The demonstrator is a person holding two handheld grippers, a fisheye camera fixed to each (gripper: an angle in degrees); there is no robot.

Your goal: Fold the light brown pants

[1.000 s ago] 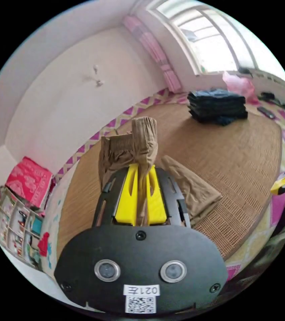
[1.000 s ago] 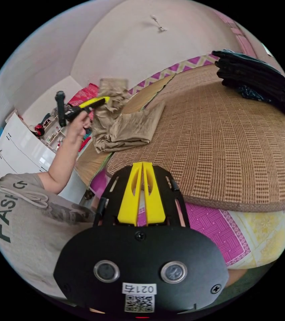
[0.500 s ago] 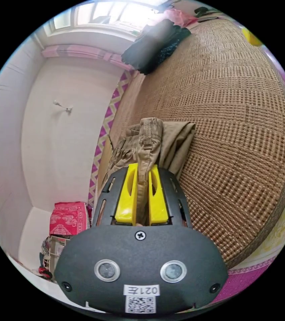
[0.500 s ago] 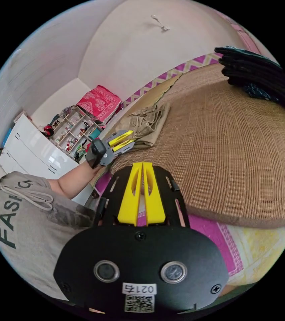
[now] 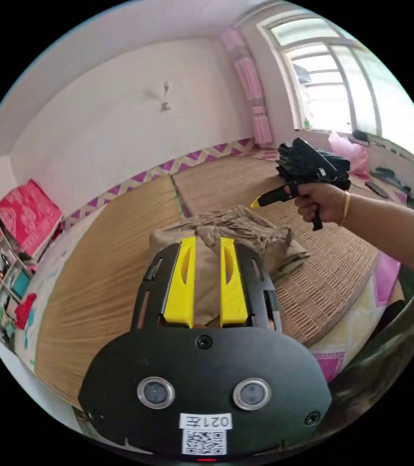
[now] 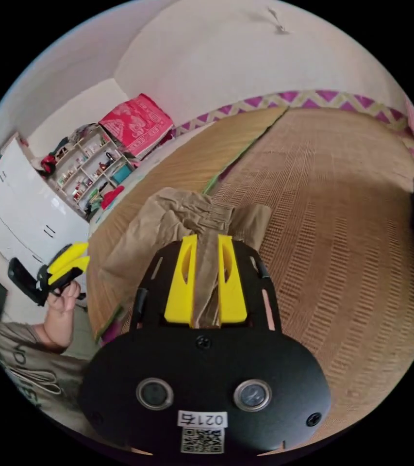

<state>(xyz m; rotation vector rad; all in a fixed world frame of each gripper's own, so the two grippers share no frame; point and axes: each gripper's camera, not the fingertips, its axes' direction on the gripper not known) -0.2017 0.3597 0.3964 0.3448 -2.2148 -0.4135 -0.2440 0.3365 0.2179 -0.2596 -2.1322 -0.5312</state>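
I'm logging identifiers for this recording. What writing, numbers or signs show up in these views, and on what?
On the left gripper, a white sticker: short printed code above a QR square; a label, left unread.
On the right gripper, a second sticker: same layout, also left unread.
Print on the person's shirt: cut off and warped, unreadable.
Nothing else legible.

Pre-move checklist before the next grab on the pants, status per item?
1. Left claw open: ok, jaws apart.
2. Right claw open: ok, jaws apart.
3. Pants free of both claws: ok, each claw is off the cloth in the other's view.
4. Pants lying flat: not ok, bunched in a heap on the mat.
5. Leg hems findable: cannot tell, lost in the folds.
6. Stack of dark clothes out of the way: ok, well apart.
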